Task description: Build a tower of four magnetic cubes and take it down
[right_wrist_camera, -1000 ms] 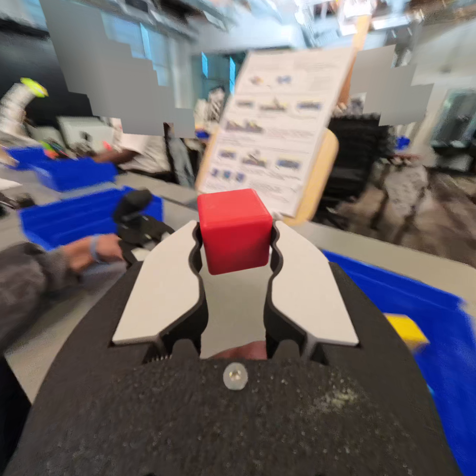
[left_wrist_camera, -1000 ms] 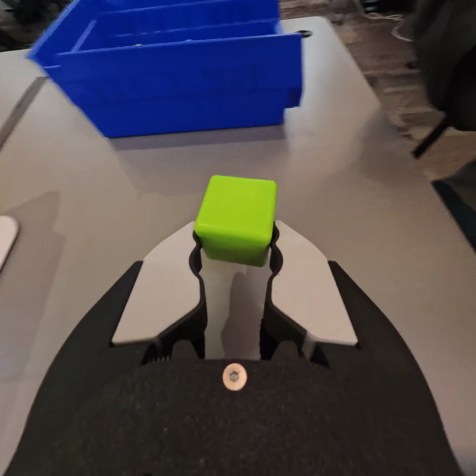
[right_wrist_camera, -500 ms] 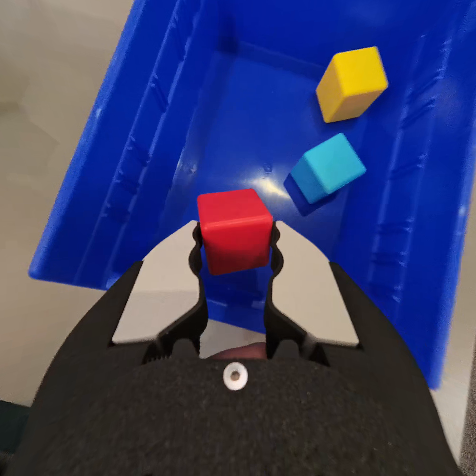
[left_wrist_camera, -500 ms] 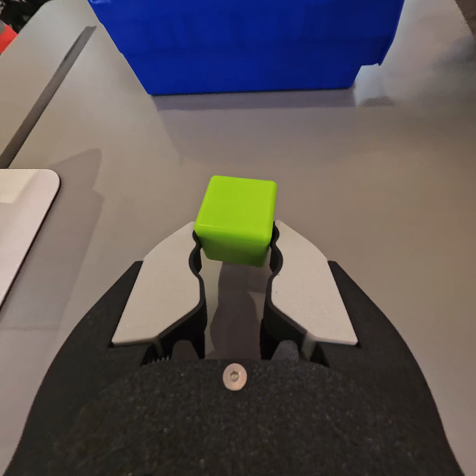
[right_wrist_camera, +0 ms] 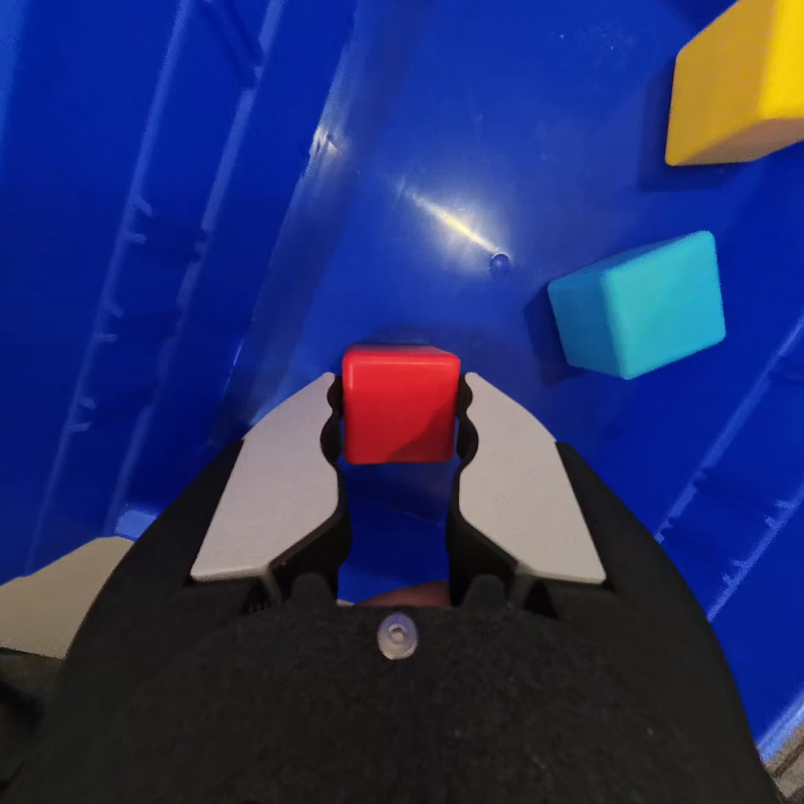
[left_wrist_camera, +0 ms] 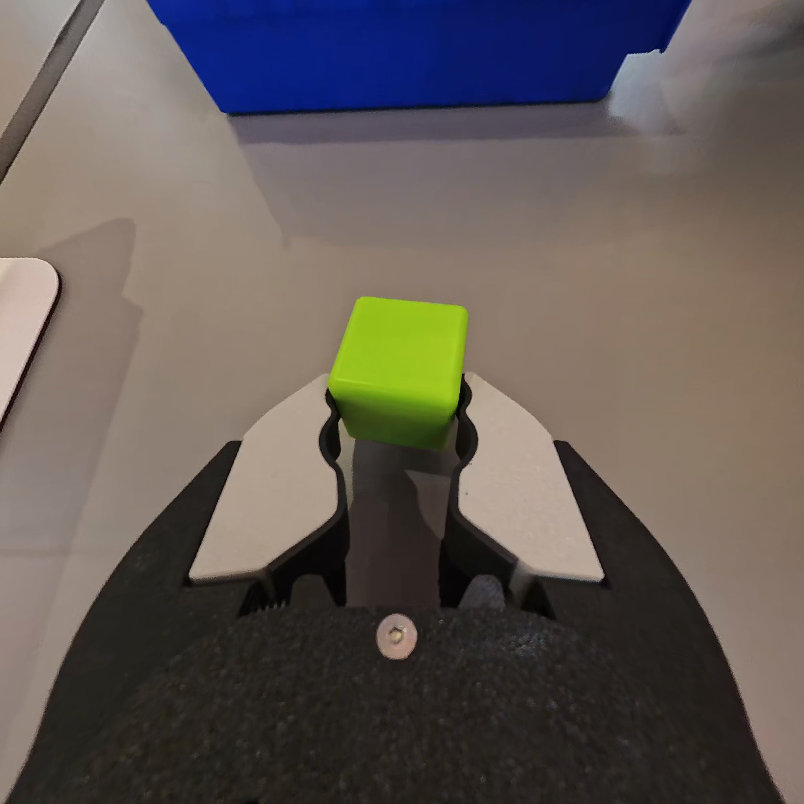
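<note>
Left wrist view: left gripper (left_wrist_camera: 398, 391) clamps green cube (left_wrist_camera: 398, 374) above table (left_wrist_camera: 565, 261); right gripper (right_wrist_camera: 398, 409) pinches red cube (right_wrist_camera: 400, 404) inside blue bin (right_wrist_camera: 174, 217).

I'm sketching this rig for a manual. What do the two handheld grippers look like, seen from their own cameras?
Both look alike. The left gripper and right gripper each have a rough, matte black body, rounded and widening toward the camera, with one silver screw at its centre. The fingers carry flat, pale grey angular plates edged by wavy black inner pads. No cables or markings show.

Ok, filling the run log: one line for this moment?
left gripper: shut on green cube over grey table | right gripper: shut on red cube inside blue plastic bin
</note>
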Demonstrator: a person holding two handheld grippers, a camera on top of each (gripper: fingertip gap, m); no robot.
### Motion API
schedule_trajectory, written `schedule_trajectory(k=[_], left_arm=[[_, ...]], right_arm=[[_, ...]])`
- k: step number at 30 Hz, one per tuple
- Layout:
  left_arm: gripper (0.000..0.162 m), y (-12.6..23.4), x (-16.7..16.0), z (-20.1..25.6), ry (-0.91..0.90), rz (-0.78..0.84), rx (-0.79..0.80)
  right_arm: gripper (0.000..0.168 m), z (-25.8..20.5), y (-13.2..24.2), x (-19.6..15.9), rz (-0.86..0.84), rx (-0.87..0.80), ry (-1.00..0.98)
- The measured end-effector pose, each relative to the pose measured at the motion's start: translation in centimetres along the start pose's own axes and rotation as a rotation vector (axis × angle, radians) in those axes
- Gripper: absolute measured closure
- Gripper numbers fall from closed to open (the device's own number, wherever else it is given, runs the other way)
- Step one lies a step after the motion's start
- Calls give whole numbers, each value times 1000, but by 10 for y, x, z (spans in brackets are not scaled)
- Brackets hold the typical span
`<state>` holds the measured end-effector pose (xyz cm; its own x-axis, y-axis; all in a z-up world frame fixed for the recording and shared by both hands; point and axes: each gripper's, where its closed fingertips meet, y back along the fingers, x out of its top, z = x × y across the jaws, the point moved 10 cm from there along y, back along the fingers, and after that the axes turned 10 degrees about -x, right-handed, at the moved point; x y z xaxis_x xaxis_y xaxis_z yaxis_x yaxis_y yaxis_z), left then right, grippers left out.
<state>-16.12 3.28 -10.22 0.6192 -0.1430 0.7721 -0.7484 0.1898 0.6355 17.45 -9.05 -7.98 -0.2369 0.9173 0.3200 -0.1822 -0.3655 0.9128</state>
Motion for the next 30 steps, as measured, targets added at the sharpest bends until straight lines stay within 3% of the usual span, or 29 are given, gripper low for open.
schedule_trajectory(k=[5,8,11,13,16,18,22,24,26,30], left_arm=[[112,-2,-2,-1,15,-19,-1],[112,-6,-5,-2,32,-48,-3],[112,-8,-8,-3,36,-65,-6],[112,-8,-9,-4,49,-59,-14],[112,-8,-10,-4,64,-65,-18],[112,-8,-11,-4,64,-67,-8],[107,-6,-13,-3,53,-87,-12],[96,3,-14,-4,58,-64,-11],[96,20,-11,-7,84,30,-19],[100,76,1,-26,177,434,157]], right_arm=[[106,6,17,-2,93,-64,-3],[107,13,60,-8,247,-113,-41],[108,4,117,-18,527,-187,-74],[114,-22,143,-29,737,-96,-93],[115,-76,153,-47,930,215,-89],[115,-111,143,-57,956,428,-81],[117,-160,107,-67,933,680,-95],[115,-168,92,-63,884,657,-90],[111,-172,89,-54,839,632,-44],[109,-178,97,-12,766,367,284]])
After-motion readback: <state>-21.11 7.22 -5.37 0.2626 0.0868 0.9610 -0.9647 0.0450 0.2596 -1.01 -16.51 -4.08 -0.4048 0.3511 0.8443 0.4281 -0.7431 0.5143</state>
